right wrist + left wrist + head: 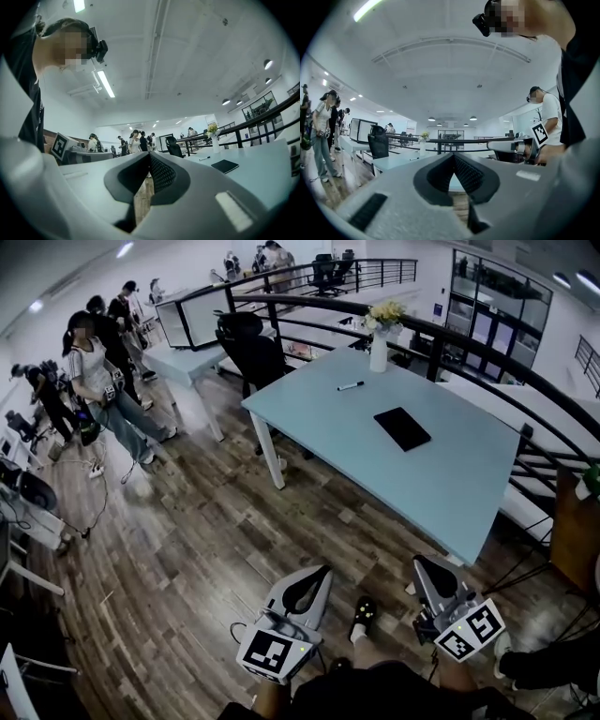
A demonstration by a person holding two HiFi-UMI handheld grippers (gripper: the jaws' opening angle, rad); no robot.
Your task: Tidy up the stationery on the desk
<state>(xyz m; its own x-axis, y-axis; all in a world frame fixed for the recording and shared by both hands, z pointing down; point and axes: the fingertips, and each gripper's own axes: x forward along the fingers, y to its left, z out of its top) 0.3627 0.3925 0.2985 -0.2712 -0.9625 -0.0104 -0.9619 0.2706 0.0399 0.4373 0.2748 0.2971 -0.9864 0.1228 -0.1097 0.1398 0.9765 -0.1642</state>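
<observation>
left tongs (317, 574) and right tongs (424, 566) are shut, empty. the pen (351, 385) lies far ahead on the desk (450, 493), nearer the right.

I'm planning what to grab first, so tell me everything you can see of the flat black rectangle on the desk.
The black rectangle looks like a closed notebook or tablet case: thin, matte, dark, with rounded corners and no readable markings. It lies flat near the middle of the pale blue desk, skewed to its edges. Only the desk touches it; the marker and the vase stand apart, farther along the top.
</observation>
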